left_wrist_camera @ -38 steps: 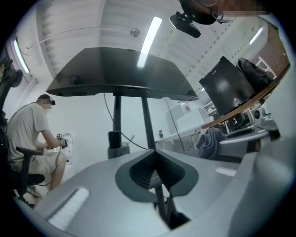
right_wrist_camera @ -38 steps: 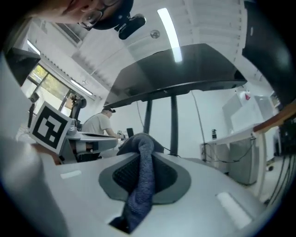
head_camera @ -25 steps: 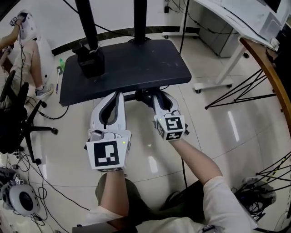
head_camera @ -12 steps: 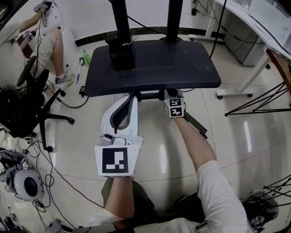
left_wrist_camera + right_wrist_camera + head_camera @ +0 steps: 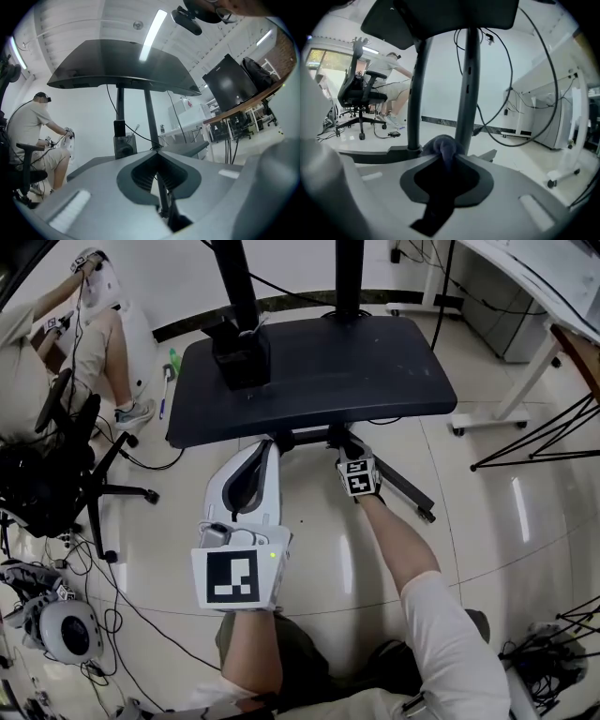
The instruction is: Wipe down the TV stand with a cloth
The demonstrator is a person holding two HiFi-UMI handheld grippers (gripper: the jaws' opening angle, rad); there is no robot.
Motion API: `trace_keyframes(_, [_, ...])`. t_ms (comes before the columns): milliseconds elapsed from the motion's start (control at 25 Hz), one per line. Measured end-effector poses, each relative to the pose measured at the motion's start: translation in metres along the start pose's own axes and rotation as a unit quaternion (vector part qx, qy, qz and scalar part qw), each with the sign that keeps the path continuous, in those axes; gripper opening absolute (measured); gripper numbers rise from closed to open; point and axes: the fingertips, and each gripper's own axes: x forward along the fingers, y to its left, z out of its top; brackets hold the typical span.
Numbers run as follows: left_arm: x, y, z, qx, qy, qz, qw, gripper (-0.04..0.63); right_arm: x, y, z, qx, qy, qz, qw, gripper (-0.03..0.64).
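while the left claw (image 5: 157,152) sits closed, the right claw (image 5: 443,158) pinches a bunched dark bluish cloth (image 5: 439,143).

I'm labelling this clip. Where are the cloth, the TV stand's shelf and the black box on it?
cloth (image 5: 442,146): right gripper view, bunched fold at the jaws' tips.
TV stand's shelf (image 5: 356,371): head view, bare dark top.
black box (image 5: 242,367): head view, its upper face.

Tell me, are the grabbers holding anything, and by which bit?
The right gripper pinches a dark blue cloth by a bunched fold at its jaw tips. The left gripper holds nothing; its jaws are together.
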Motion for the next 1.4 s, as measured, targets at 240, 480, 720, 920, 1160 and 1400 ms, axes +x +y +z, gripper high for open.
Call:
trace_keyframes(240, [0.015,-0.002,0.016,-0.009,-0.084,0.001,0.9965,0.071,-0.094,-0.072,-0.079,0.02,0.006,-0.068,0.997,0.054])
trace_keyframes(480, [0.036,-0.031,0.026,-0.022,-0.122,-0.014,0.9922,0.071,-0.213,-0.176,-0.191,0.094,0.039,-0.176,0.979,0.054])
trace_keyframes(720, [0.049,-0.057,0.021,-0.016,-0.125,-0.034,0.9915,0.071,-0.233,-0.142,-0.093,0.092,-0.076,-0.147,0.982,0.054])
trace_keyframes(920, [0.044,-0.04,0.025,-0.009,-0.109,-0.017,0.9939,0.071,-0.362,-0.05,0.214,0.026,-0.245,-0.151,0.957,0.054])
trace_keyframes(1160, [0.029,-0.025,0.014,0.028,-0.027,-0.014,0.9991,0.071,-0.49,-0.008,0.373,0.016,-0.348,-0.131,0.928,0.054])
trace_keyframes(1400, [0.023,-0.025,0.01,0.042,-0.015,-0.003,0.999,0.071,-0.486,0.003,0.394,0.039,-0.36,-0.091,0.928,0.054])
